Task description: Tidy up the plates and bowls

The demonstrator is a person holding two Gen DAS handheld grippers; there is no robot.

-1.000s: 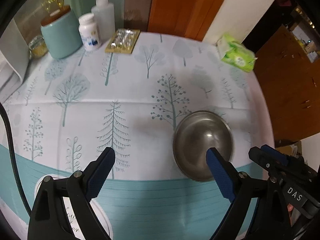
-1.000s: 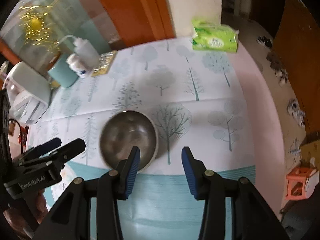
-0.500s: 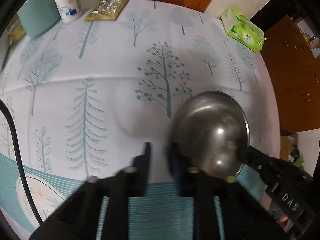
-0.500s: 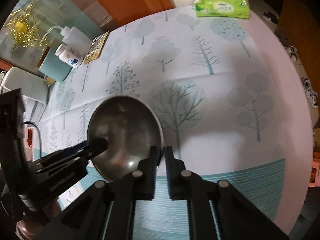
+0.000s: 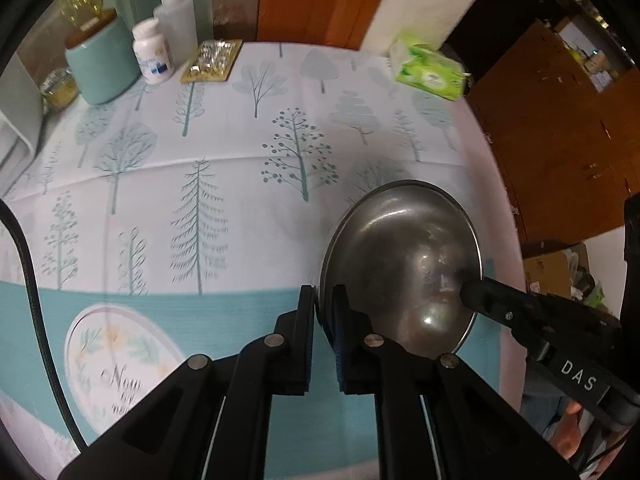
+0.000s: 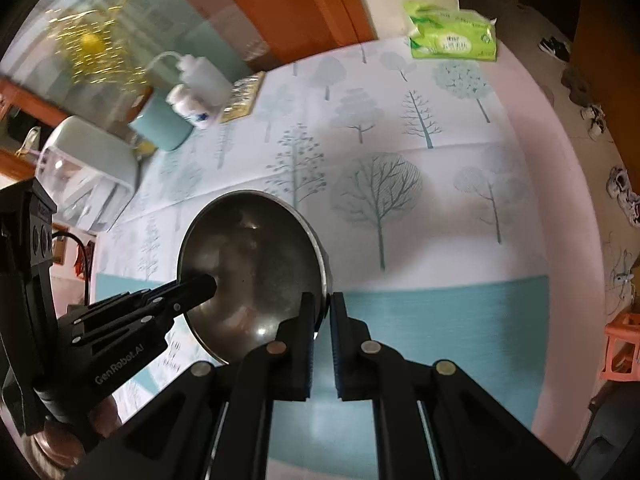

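A round steel bowl point(image 5: 404, 264) is held tilted above the tree-print tablecloth point(image 5: 240, 152). My left gripper point(image 5: 323, 312) is shut on the bowl's left rim. My right gripper point(image 6: 323, 312) is shut on the bowl's point(image 6: 252, 264) right rim. Each gripper shows in the other's view: the right one point(image 5: 480, 292) reaches the far rim, the left one point(image 6: 200, 286) likewise. A white plate point(image 5: 120, 360) with a floral print lies on the teal band at the lower left of the left wrist view.
At the table's back stand a teal canister point(image 5: 100, 68), a white pill bottle point(image 5: 152, 54), a squeeze bottle point(image 5: 176, 16), a gold blister pack point(image 5: 212, 60) and a green tissue pack point(image 5: 430, 70). A white appliance point(image 6: 88, 176) stands at the left. The table edge curves away on the right.
Both grippers went from open to shut on opposite rims of the bowl. The bowl has risen off the cloth and now tilts between them.
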